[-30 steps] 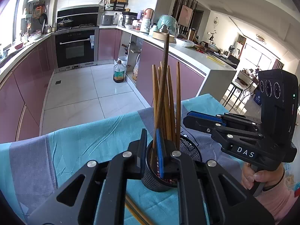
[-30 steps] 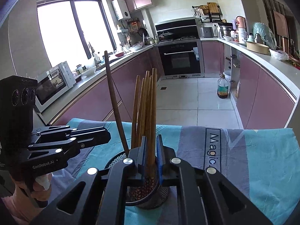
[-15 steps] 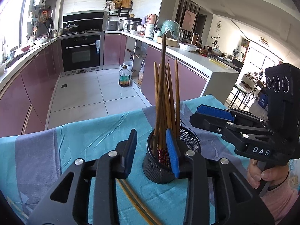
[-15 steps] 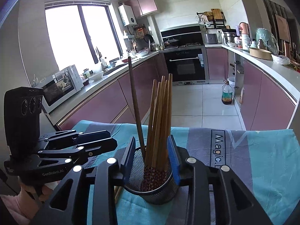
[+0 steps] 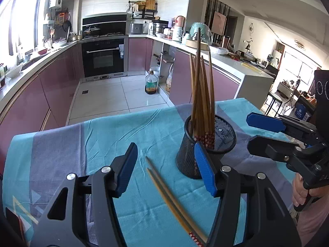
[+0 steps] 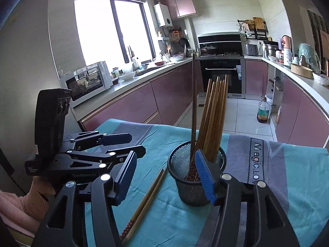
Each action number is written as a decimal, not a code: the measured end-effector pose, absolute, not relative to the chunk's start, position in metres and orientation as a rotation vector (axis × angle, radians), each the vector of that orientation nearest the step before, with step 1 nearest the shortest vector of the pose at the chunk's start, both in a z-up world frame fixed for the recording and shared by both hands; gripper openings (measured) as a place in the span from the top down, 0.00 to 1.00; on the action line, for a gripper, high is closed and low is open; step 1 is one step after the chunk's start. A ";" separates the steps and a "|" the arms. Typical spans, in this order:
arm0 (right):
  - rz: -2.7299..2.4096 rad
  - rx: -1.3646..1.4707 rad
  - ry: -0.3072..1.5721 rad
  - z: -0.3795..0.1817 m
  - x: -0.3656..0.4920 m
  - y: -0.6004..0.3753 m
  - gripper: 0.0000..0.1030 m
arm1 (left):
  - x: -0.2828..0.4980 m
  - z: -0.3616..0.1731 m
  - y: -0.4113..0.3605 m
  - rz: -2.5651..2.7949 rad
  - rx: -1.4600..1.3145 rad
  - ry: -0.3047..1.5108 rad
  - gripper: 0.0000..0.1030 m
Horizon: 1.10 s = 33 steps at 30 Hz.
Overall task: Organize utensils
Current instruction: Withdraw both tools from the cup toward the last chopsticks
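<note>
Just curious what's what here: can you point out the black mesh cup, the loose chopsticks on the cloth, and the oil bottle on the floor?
mesh cup (image 5: 186, 160): left wrist view, outer wall.
loose chopsticks (image 6: 148, 198): right wrist view, mid-shaft.
oil bottle (image 5: 152, 83): left wrist view, its label.

Mauve cabinets (image 6: 164, 100), black oven (image 5: 103, 57), tiled floor (image 5: 115, 96) (daylight through window (image 6: 109, 33)).

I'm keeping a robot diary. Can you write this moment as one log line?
left gripper: jaws just opened, empty | right gripper: same | chopsticks: upright in mesh holder | loose pair: on cloth
</note>
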State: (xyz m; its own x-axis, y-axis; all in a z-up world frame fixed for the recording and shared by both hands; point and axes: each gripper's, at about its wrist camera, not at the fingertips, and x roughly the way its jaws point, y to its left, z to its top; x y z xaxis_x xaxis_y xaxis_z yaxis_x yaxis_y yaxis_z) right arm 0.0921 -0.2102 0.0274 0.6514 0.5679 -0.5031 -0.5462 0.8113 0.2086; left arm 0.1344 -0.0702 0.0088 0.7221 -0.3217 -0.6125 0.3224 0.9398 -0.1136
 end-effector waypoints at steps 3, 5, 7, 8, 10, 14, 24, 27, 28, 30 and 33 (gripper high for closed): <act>0.644 0.026 0.608 0.016 0.086 -0.205 0.26 | 0.128 -0.011 -0.059 -0.346 0.004 0.729 0.44; 0.652 0.032 0.642 0.004 0.084 -0.202 0.26 | 0.128 -0.025 -0.058 -0.343 0.007 0.774 0.44; 0.656 0.046 0.674 -0.007 0.083 -0.201 0.26 | 0.127 -0.041 -0.061 -0.327 0.021 0.811 0.44; 0.658 0.053 0.692 -0.011 0.084 -0.200 0.26 | 0.126 -0.048 -0.061 -0.318 0.031 0.827 0.44; 0.661 0.062 0.718 -0.019 0.084 -0.198 0.26 | 0.124 -0.062 -0.062 -0.325 0.031 0.866 0.44; 0.658 0.072 0.758 -0.031 0.085 -0.196 0.26 | 0.122 -0.081 -0.065 -0.327 0.034 0.914 0.45; 0.671 0.086 0.818 -0.048 0.087 -0.189 0.26 | 0.118 -0.097 -0.075 -0.329 0.067 0.933 0.46; 0.675 0.082 0.829 -0.050 0.090 -0.182 0.26 | 0.117 -0.096 -0.074 -0.332 0.070 0.932 0.49; 0.678 0.080 0.833 -0.051 0.090 -0.180 0.26 | 0.116 -0.094 -0.074 -0.331 0.072 0.932 0.51; 0.683 0.076 0.843 -0.055 0.091 -0.176 0.27 | 0.114 -0.093 -0.072 -0.331 0.078 0.931 0.56; 0.684 0.067 0.863 -0.061 0.095 -0.167 0.37 | 0.115 -0.093 -0.070 -0.330 0.084 0.929 0.63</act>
State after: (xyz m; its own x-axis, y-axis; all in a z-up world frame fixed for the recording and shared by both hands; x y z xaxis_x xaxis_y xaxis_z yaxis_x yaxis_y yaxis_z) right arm 0.0946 -0.1672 -0.0610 0.4526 0.5798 -0.6775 -0.5274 0.7867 0.3210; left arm 0.1150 -0.0698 -0.0930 0.5524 -0.2425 -0.7975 0.3143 0.9467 -0.0701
